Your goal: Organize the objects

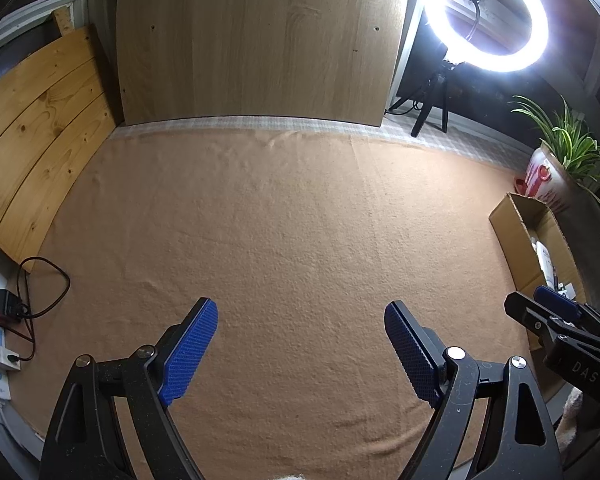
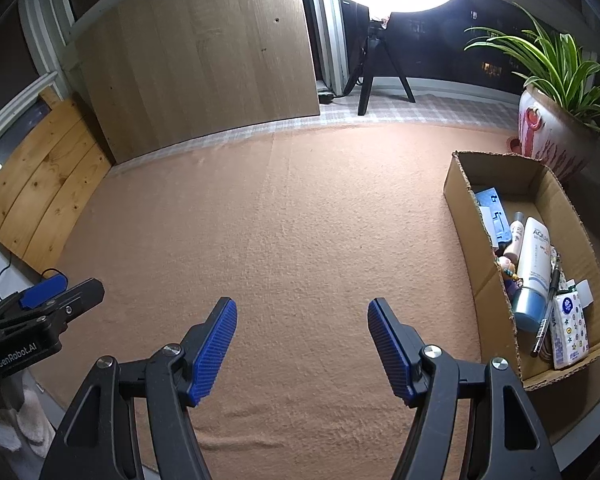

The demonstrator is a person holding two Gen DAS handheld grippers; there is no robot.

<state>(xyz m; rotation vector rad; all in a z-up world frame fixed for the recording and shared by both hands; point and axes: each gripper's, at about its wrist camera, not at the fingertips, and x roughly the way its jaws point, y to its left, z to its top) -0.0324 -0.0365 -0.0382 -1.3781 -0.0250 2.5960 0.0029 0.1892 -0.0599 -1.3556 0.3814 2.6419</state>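
Peering into the cardboard box [image 2: 460, 184] from the right wrist view, much is half buried: a white tube [image 2: 534, 264] with a blue cap lies lengthwise along the box, cap toward the near end, a black pen [image 2: 546, 312] just beside it running the same way, a patterned tissue pack [image 2: 570, 332] at the near end, blue packaging [image 2: 492, 212] toward the far end. Small bits between them are too jumbled to name. From the left wrist view the box [image 1: 512, 224] is cut off by the right tongs [image 1: 556, 312]. Left tongs [image 1: 300, 344] stand wide, nothing between them; right tongs [image 2: 302, 340] are parted and empty too. Left of the box, the tan cloth-covered tabletop [image 2: 280, 220] lies bare up to the wooden board [image 2: 204, 56].
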